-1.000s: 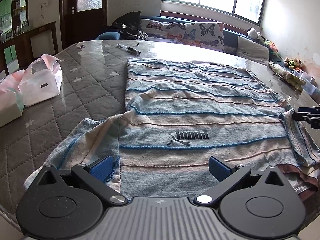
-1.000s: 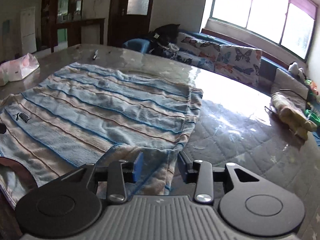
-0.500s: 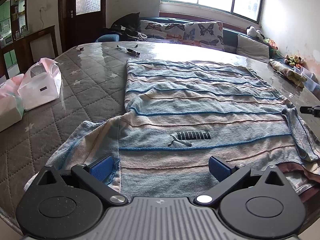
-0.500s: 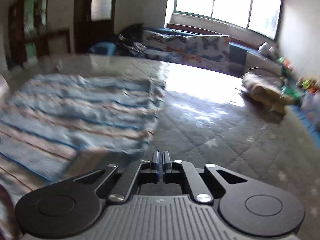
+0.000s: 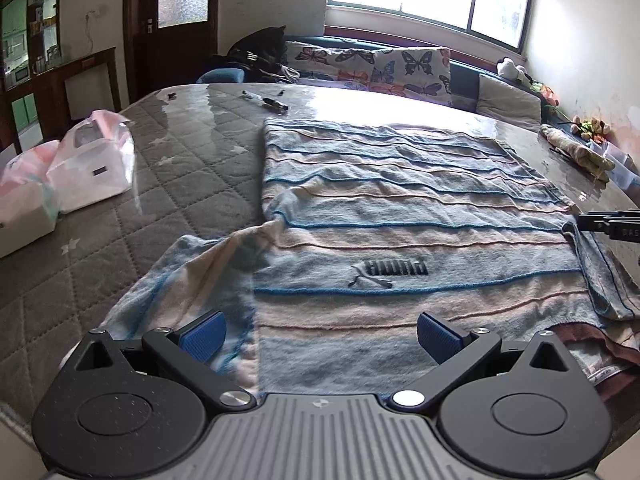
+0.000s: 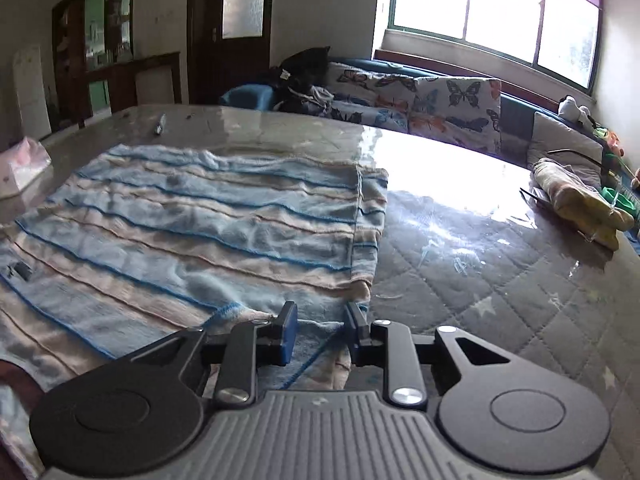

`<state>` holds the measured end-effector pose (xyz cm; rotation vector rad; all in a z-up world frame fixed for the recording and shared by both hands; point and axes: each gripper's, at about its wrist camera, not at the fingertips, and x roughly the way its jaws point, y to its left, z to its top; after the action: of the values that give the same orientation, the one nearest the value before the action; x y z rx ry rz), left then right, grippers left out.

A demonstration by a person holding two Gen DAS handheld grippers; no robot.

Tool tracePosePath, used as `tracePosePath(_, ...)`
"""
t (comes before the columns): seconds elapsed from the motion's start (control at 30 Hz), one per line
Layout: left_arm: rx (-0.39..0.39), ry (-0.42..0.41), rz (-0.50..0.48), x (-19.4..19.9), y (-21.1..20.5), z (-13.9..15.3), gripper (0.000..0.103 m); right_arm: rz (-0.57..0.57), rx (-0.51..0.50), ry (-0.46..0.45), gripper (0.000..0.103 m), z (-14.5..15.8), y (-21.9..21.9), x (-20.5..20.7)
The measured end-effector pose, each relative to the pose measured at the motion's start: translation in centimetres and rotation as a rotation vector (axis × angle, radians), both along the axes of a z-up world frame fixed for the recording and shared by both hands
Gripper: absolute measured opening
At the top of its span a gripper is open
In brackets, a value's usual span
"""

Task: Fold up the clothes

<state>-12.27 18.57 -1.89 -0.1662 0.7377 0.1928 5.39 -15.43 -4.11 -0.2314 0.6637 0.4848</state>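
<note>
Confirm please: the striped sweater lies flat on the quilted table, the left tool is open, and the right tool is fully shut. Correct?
Not quite. The right tool is partly open, its jaws apart over the striped sweater, as the right wrist view shows. The rest is correct: sweater on the quilted table, left tool open.

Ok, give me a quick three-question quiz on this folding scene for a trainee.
1. True or false: the left gripper is shut on the sweater.
2. Which sleeve is already folded onto the sweater's body? A) the right sleeve B) the left sleeve C) both
3. Fill in: the right gripper hovers with jaws partly open over the folded ____.

Key:
1. False; its jaws are wide open, with nothing between them.
2. A; the left sleeve lies spread out on the table.
3. Sleeve.
</note>
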Motion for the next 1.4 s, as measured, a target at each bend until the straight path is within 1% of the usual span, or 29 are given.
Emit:
tracePosePath(0.03,-0.002,-0.001,0.007,-0.2,0.2,0.0,0.103,0.017,0.002,0.000,0.026,0.2,0.1,-0.6)
tracePosePath(0.13,-0.009,-0.005,0.029,-0.9,0.8,0.2,0.103,0.073,-0.004,0.008,0.036,0.3,0.4,-2.2)
tracePosePath(0.2,-0.013,-0.008,0.043,-1.3,1.1,0.3,0.103,0.097,-0.032,0.016,0.036,-0.3,0.9,-3.1)
tracePosePath(0.27,-0.016,-0.014,0.065,-1.8,1.6,0.4,0.103,0.090,-0.038,0.003,0.036,-0.4,1.0,-3.7)
tracePosePath(0.3,-0.016,-0.022,0.083,-2.2,1.9,0.5,0.103,0.083,-0.035,-0.007,0.037,-0.4,1.1,-4.1)
tracePosePath(0.4,-0.016,-0.046,0.139,-3.3,2.8,1.0,0.103,0.112,0.003,-0.011,0.045,0.2,1.5,-5.4)
tracePosePath(0.53,0.015,-0.058,0.273,-4.3,4.4,0.9,0.103,0.153,0.009,-0.034,0.053,0.5,2.4,-6.7)
tracePosePath(0.63,-0.015,-0.058,0.355,-4.6,5.9,0.6,0.103,0.144,0.046,-0.025,0.053,0.5,2.5,-7.0)
tracePosePath(0.7,-0.029,-0.058,0.375,-4.7,6.4,0.4,0.102,0.130,0.057,-0.024,0.054,0.5,2.4,-7.1)
tracePosePath(0.77,-0.040,-0.059,0.388,-4.8,6.9,0.3,0.096,0.113,0.069,-0.008,0.054,0.1,2.3,-7.0)
tracePosePath(0.8,-0.037,-0.060,0.391,-4.9,7.0,0.3,0.094,0.104,0.076,0.001,0.054,-0.1,2.2,-7.0)
tracePosePath(0.87,-0.030,-0.067,0.384,-5.0,6.9,0.3,0.080,0.099,0.077,0.008,0.054,-0.3,2.2,-7.0)
tracePosePath(0.9,-0.028,-0.070,0.383,-5.1,6.8,0.4,0.077,0.096,0.078,0.012,0.054,-0.5,2.1,-7.0)
tracePosePath(0.93,-0.026,-0.072,0.382,-5.2,6.8,0.4,0.068,0.094,0.079,0.016,0.054,-0.6,2.1,-7.1)
tracePosePath(0.97,-0.029,-0.075,0.385,-5.4,6.8,0.5,0.057,0.093,0.078,0.016,0.054,-0.6,2.1,-7.1)
tracePosePath(1.0,-0.037,-0.079,0.391,-5.5,6.9,0.5,0.054,0.092,0.080,0.016,0.054,-0.6,2.1,-7.2)
tracePosePath(1.07,-0.045,-0.083,0.396,-5.8,6.9,0.5,0.053,0.090,0.083,0.013,0.054,-0.6,2.1,-7.2)
tracePosePath(1.13,-0.052,-0.086,0.399,-6.1,6.9,0.6,0.055,0.088,0.087,0.010,0.054,-0.4,2.0,-7.3)
tracePosePath(1.2,-0.059,-0.089,0.401,-6.5,6.9,0.6,0.055,0.088,0.092,0.015,0.054,-0.4,1.9,-7.4)
tracePosePath(1.3,-0.070,-0.094,0.406,-7.0,6.8,0.6,0.053,0.086,0.087,0.023,0.054,-0.8,1.9,-7.3)
tracePosePath(1.33,-0.074,-0.096,0.407,-7.1,6.8,0.6,0.051,0.084,0.088,0.024,0.054,-0.9,1.9,-7.3)
tracePosePath(1.37,-0.077,-0.097,0.409,-7.3,6.8,0.7,0.044,0.084,0.091,0.024,0.054,-0.9,2.0,-7.4)
tracePosePath(1.4,-0.081,-0.099,0.410,-7.5,6.8,0.7,0.039,0.086,0.094,0.023,0.054,-0.9,2.0,-7.4)
